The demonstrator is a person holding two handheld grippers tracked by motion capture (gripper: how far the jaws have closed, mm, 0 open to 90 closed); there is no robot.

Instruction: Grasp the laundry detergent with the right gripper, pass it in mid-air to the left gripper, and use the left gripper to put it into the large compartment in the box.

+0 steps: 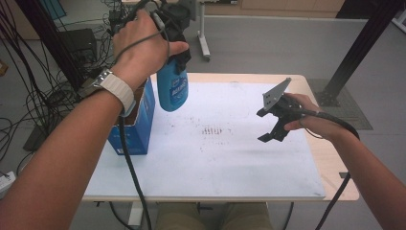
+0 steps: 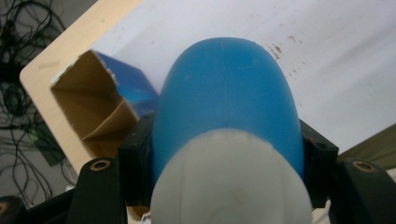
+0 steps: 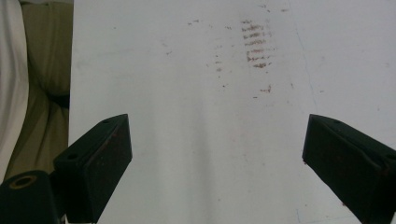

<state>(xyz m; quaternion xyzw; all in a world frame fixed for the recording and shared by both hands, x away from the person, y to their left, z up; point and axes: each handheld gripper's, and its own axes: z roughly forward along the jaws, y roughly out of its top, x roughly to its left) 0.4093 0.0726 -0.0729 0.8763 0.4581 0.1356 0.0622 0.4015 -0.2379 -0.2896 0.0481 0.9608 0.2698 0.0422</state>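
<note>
Behind the left tongs [image 1: 176,57], bottle [image 1: 172,91] top hidden

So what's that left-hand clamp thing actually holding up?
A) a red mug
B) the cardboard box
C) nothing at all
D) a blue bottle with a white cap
D: the left gripper is clamped on the blue bottle, lifted above the open blue box; its white cap shows between the jaws.
</note>
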